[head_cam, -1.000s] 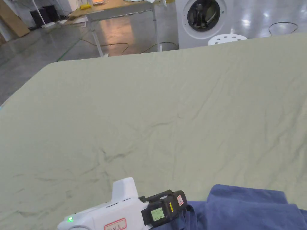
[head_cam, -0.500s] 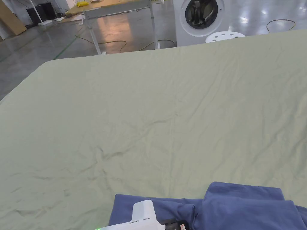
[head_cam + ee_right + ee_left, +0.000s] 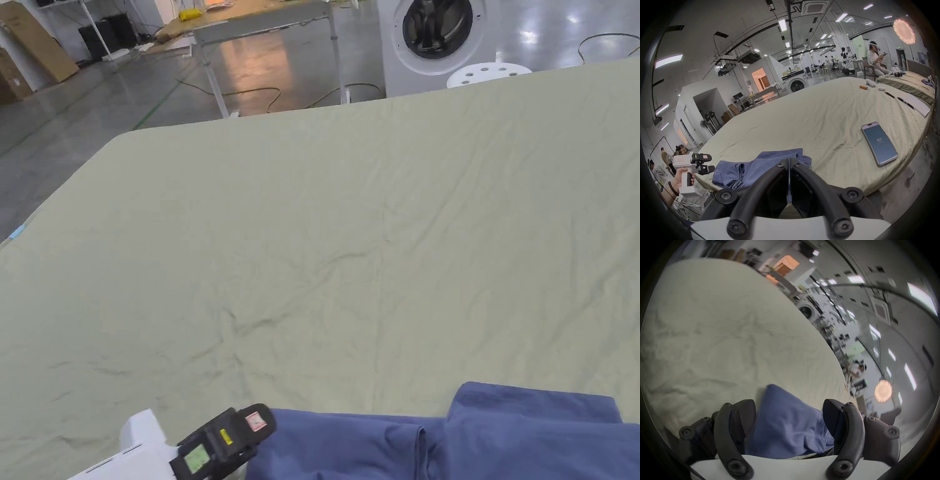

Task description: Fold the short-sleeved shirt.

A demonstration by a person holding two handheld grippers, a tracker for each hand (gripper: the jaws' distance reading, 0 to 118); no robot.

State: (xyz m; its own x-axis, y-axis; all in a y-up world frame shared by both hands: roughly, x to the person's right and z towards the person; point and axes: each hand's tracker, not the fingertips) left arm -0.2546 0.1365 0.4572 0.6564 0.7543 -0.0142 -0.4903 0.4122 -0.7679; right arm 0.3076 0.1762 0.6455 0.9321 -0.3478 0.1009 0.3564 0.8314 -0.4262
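A blue short-sleeved shirt (image 3: 475,437) lies in flat folded layers on the pale green sheet (image 3: 312,219), at the near edge. My left gripper (image 3: 253,437) hovers just off the shirt's left end, open and holding nothing. In the left gripper view its jaws stand wide apart (image 3: 789,404) with the shirt (image 3: 786,426) lying beyond them. The right gripper view shows the left gripper (image 3: 712,163) in a hand beside the shirt (image 3: 753,168). My right gripper (image 3: 788,160) is shut at the shirt's near side; I cannot see cloth between its jaws.
A phone (image 3: 879,145) lies on the sheet to the right of the shirt, with pens (image 3: 906,103), a white pad (image 3: 916,105) and an orange tube (image 3: 863,87) farther off. Beyond the far edge stand a washing machine (image 3: 437,37), a white stool (image 3: 487,74) and a worktable (image 3: 250,19).
The left gripper has drawn a layer of the shirt out to the left, let it go, and now sits open past the shirt's left end.
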